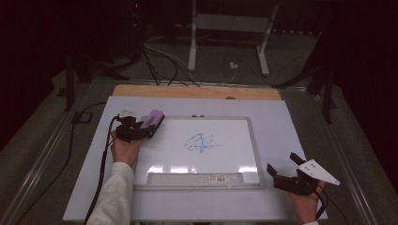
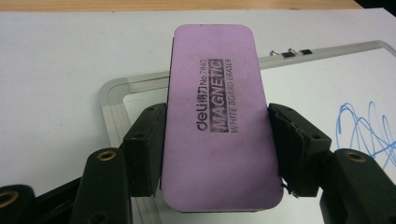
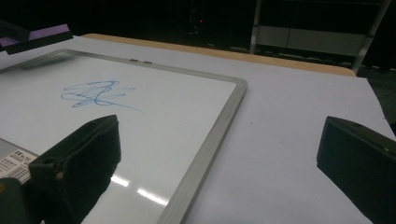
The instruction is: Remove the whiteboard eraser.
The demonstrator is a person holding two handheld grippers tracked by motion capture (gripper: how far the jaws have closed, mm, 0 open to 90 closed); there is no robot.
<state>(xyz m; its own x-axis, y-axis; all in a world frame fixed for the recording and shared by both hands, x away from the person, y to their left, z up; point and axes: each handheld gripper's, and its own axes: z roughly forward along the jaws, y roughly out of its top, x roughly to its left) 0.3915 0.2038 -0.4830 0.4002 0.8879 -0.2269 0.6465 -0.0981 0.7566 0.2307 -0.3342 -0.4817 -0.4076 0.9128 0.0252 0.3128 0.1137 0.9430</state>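
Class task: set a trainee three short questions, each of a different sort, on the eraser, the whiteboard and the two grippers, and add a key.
1. True or false: the left gripper has its jaws shut on the purple eraser.
2. What colour is the scribble on the whiteboard?
3. The right gripper is: A) holding a marker, B) open with nothing held, C) pressing on the scribble.

Key: 1 true; 2 blue; 3 B.

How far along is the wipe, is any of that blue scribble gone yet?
Pickup is done: the left gripper clamps the purple eraser over the whiteboard corner. The blue scribble looks untouched, so wiping is left. The right gripper waits open beside the board.
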